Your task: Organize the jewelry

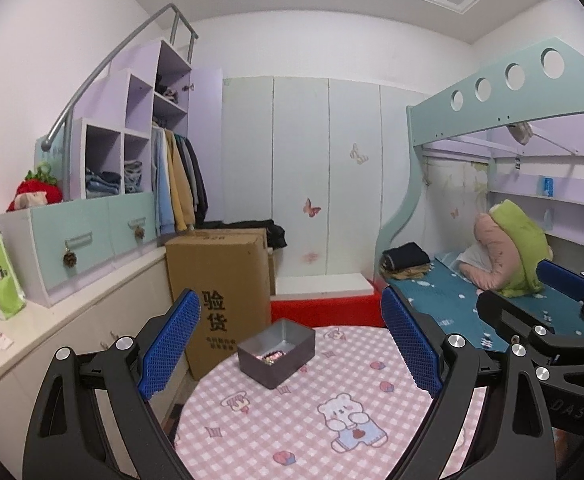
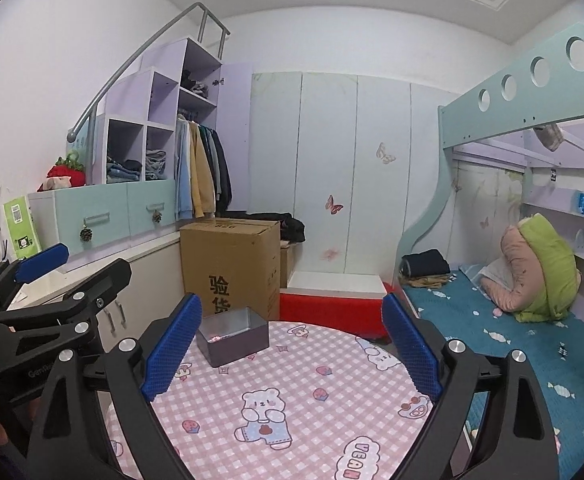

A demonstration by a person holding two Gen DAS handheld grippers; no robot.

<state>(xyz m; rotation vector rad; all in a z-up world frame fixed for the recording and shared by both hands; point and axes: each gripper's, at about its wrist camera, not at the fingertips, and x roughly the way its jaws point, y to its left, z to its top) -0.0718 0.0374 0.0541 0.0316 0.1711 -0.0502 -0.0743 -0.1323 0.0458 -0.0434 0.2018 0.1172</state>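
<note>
You are holding the left claw (image 1: pixel 292 344) above the round worktop (image 1: pixel 332 420) with its blue pads spread wide apart and nothing between them. The right claw (image 2: pixel 292 348) is hovering beside it in the same way, pads wide apart and gripping nothing; in the left wrist view it is showing at the right edge (image 1: pixel 532 288), and in the right wrist view the left claw is showing at the left edge (image 2: pixel 68 268).

Ahead of both claws, the grey box (image 1: pixel 277 353) is sitting open near the far edge of the worktop, on the pink checked cloth with its bear prints. The jewelry (image 1: pixel 272 357) is lying inside the box, on its floor, as a small pinkish cluster; in the right wrist view it is showing only as a faint pink spot (image 2: pixel 216 337), too small to make out piece by piece.

Beyond the worktop, a cardboard carton (image 1: pixel 220 288) is standing on the floor, and the bed (image 1: pixel 452 300) with its blue sheet is lying to your right.
</note>
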